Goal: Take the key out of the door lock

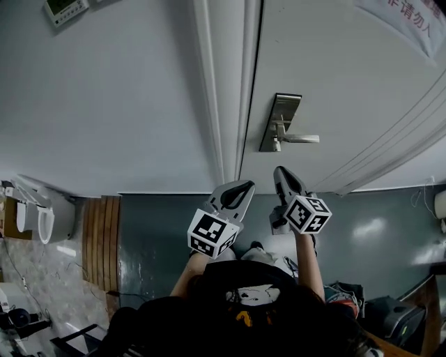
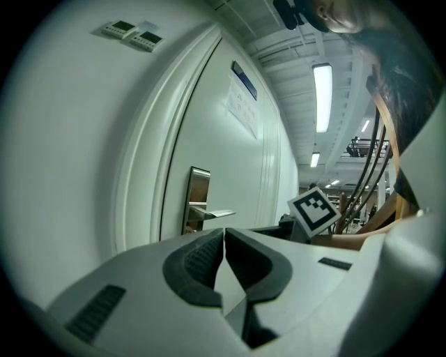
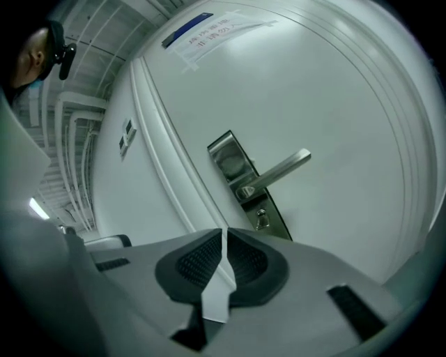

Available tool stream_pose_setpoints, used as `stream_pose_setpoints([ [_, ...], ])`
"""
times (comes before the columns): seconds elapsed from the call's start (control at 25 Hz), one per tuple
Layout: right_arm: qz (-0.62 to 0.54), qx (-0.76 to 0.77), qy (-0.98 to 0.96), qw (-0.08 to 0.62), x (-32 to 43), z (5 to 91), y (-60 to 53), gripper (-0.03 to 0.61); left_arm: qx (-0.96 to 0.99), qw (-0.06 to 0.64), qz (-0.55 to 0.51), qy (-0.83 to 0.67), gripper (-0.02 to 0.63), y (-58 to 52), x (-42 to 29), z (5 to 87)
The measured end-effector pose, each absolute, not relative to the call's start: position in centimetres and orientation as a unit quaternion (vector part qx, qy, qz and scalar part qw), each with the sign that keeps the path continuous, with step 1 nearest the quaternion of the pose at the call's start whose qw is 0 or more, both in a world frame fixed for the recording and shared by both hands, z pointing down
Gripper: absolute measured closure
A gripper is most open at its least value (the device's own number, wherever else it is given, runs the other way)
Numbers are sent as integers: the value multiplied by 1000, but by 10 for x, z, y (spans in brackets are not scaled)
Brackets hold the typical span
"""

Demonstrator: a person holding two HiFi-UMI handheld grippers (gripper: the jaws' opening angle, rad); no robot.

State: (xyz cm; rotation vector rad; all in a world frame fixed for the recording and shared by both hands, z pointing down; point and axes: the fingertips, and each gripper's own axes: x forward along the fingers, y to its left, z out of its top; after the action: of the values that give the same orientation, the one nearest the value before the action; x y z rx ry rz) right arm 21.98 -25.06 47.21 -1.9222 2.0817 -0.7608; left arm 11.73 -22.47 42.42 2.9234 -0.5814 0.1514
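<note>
A steel lock plate (image 1: 281, 122) with a lever handle (image 1: 301, 139) sits on the white door (image 1: 334, 77). In the right gripper view a small key (image 3: 262, 220) sticks out of the cylinder on the plate (image 3: 230, 157), just below the lever (image 3: 280, 170). My right gripper (image 1: 281, 171) is shut and empty, its tips a short way below the plate and not touching it. Beside it to the left, my left gripper (image 1: 242, 188) is also shut and empty, pointing at the door frame (image 1: 224, 90). The left gripper view shows the plate (image 2: 198, 199) edge-on, with the key hidden.
A paper sign (image 1: 408, 24) hangs on the door's upper right. A wall control panel (image 1: 66, 8) sits at the top left. On the floor are a wooden strip (image 1: 100, 237), a white fixture (image 1: 45, 216) at the left, and dark bags (image 1: 387, 317) at the lower right.
</note>
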Motion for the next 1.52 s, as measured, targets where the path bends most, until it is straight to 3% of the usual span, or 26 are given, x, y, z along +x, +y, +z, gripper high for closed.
stream_pose_setpoints([
  [0.24,-291,-632,711,104,248,492,-274,564,970,79,60,-223,604,-222,140,427],
  [0.32,-305,-620,714,112,252,497,-281,524,967,80,64,-234,604,-220,143,428],
  [0.72,-417,-554,688,213,272,524,-328,471,945,84,77,-307,604,-225,142,436],
  [1.04,-441,-517,686,261,268,531,-350,472,929,82,84,-352,604,-221,135,436],
  [1.52,-527,-446,609,390,270,537,-361,555,910,83,92,-397,604,-220,120,439],
])
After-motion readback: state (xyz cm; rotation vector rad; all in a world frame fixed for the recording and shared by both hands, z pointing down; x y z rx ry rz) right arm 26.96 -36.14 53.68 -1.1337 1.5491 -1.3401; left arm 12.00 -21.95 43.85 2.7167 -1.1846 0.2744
